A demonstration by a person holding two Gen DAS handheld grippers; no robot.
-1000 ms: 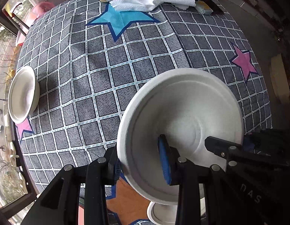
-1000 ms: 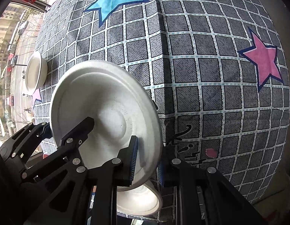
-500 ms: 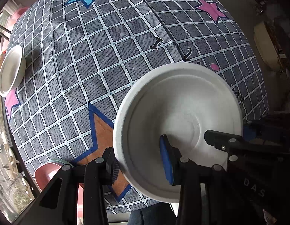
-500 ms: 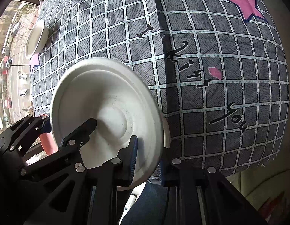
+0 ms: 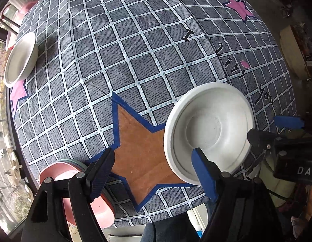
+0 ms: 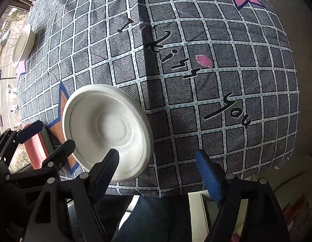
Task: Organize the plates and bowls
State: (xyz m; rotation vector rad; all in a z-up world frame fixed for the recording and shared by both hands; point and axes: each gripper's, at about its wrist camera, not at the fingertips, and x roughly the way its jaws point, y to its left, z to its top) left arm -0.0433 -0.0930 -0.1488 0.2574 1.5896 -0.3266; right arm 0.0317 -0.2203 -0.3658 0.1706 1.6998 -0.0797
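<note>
A white bowl [image 5: 209, 131] lies on the checked tablecloth near the front edge, beside the brown star; it also shows in the right wrist view [image 6: 106, 131]. My left gripper [image 5: 153, 171] is open and empty, its right fingertip over the bowl's near rim. My right gripper [image 6: 158, 167] is open and empty, its left fingertip by the bowl's near rim. A second white bowl [image 5: 20, 58] sits at the far left edge, also in the right wrist view [image 6: 22, 42]. A pink plate stack [image 5: 91, 197] sits at the front left corner.
The tablecloth [image 5: 135, 50] has a brown star [image 5: 141, 151], pink stars and black lettering [image 6: 176, 60]. The table's front edge runs just below both grippers. A person's jeans [image 6: 156, 217] show under the edge.
Both grippers were shut on the white bowl's rim and carried it toward the front edge. Now the bowl rests on the cloth and both grippers have opened and let go.
</note>
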